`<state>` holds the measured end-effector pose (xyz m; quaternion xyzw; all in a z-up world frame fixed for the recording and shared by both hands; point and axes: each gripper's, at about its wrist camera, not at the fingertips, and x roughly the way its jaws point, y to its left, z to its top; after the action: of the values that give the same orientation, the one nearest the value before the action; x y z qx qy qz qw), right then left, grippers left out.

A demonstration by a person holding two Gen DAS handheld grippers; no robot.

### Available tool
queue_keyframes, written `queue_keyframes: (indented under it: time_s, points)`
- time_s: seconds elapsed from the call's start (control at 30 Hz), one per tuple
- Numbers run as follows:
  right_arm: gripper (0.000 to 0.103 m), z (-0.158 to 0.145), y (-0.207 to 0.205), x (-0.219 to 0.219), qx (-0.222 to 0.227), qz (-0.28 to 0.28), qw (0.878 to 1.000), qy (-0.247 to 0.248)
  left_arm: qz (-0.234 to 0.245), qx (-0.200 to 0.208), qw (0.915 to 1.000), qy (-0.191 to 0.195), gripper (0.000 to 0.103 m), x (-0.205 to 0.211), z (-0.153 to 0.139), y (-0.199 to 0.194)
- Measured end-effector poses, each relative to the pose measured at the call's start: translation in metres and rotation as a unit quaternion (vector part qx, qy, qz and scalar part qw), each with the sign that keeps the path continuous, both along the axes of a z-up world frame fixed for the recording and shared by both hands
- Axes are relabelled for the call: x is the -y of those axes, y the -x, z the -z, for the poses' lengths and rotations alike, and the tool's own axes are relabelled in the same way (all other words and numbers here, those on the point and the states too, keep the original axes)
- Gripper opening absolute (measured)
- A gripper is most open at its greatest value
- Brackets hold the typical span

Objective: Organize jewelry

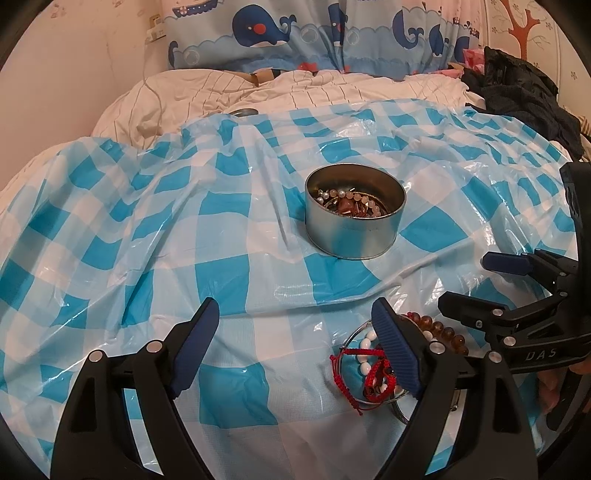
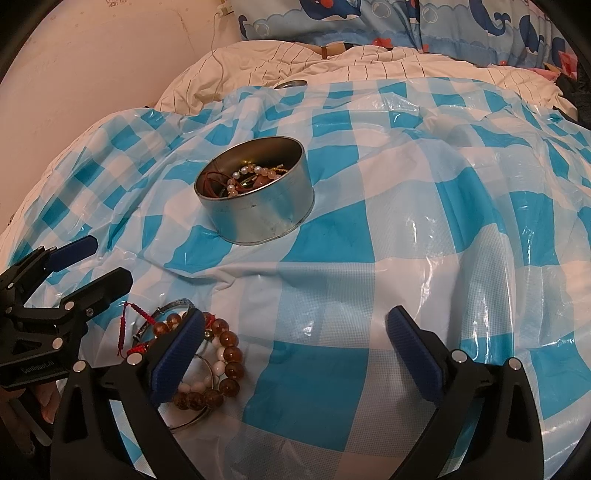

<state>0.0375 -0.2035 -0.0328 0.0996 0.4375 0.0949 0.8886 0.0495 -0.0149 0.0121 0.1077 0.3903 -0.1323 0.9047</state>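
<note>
A round metal tin [image 1: 354, 236] [image 2: 258, 210] holding beaded jewelry stands on the blue-and-white checked plastic sheet [image 1: 229, 280] [image 2: 369, 258]. A small heap of bracelets lies near me: red cord bracelet [image 1: 349, 363] [image 2: 127, 325], white bead bracelet [image 1: 365, 356], amber bead bracelet [image 1: 443, 328] [image 2: 231, 354], a thin metal bangle [image 2: 173, 306]. My left gripper [image 1: 295, 317] is open, its right finger over the heap. My right gripper [image 2: 295, 325] is open, its left finger over the heap. Each gripper shows in the other's view, the right [image 1: 476, 280] and the left [image 2: 107, 258].
The sheet covers a bed with a white striped duvet [image 1: 221, 88]. A whale-print pillow [image 1: 295, 33] lies at the head. Dark clothes [image 1: 517, 85] are piled at the right. A wall [image 2: 92, 55] and a charger cable [image 2: 218, 48] are at the left.
</note>
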Motion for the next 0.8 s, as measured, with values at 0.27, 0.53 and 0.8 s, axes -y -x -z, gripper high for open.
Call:
queue_keyframes:
  time_s: [0.27,0.53,0.8]
  points:
    - [0.095,-0.0002,0.0002,-0.0002,0.0,0.0,1.0,0.0,0.0,0.0,1.0,-0.002,0.081,0.001,0.0004,0.0004]
    - [0.095,-0.0003,0.0,-0.0005,0.0,0.0,1.0,0.0,0.001,0.0,1.0,-0.003,0.082,0.0008,0.0013,0.001]
    - [0.095,-0.0003,0.0004,-0.0007,0.0,0.0,1.0,0.0,0.0,0.0,1.0,-0.004,0.082,0.002,0.0018,0.0012]
